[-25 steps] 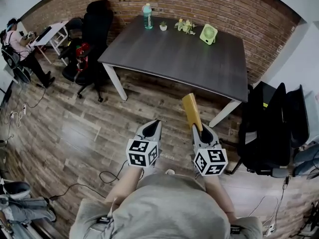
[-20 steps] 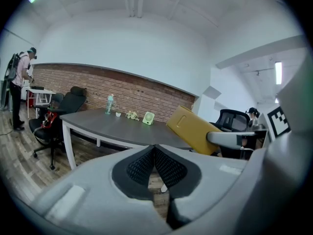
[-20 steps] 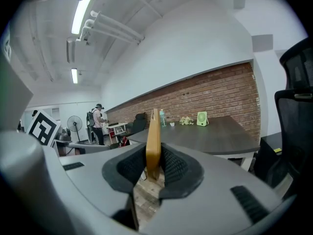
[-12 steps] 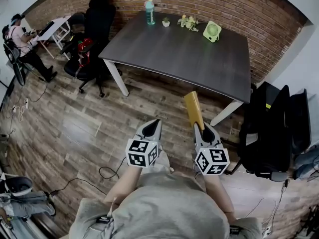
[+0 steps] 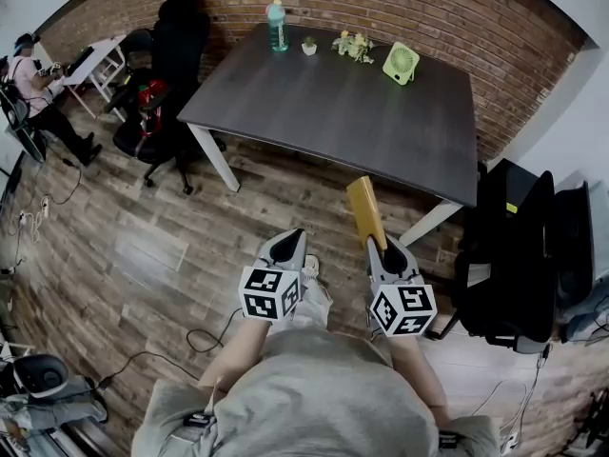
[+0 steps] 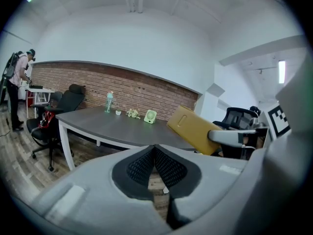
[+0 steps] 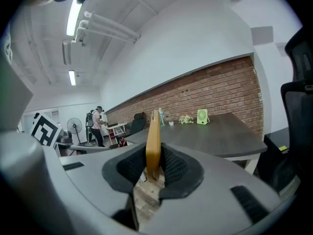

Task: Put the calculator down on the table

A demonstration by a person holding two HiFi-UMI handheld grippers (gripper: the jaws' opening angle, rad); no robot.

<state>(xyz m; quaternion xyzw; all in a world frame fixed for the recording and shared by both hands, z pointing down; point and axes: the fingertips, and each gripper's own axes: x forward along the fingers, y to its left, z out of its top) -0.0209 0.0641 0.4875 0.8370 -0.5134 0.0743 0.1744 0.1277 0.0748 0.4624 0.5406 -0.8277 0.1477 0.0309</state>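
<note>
Yellow calculator [image 5: 364,209] juts forward, clamped edgewise in right hand-held gripper [image 5: 383,248].

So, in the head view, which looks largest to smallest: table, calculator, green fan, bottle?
1. table
2. calculator, though it is nearer the camera
3. green fan and bottle: about alike, so unranked

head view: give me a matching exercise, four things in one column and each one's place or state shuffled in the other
Column one
1. flat yellow calculator
2. small green desk fan
3. black office chair
4. left gripper

Column two
A. standing beside the dark grey table, not on it
B. jaws together, nothing between them
C. clamped in the jaws of the right gripper
D. on the table, at the edge by the brick wall

Pairs: 1-C, 2-D, 3-A, 4-B
</note>
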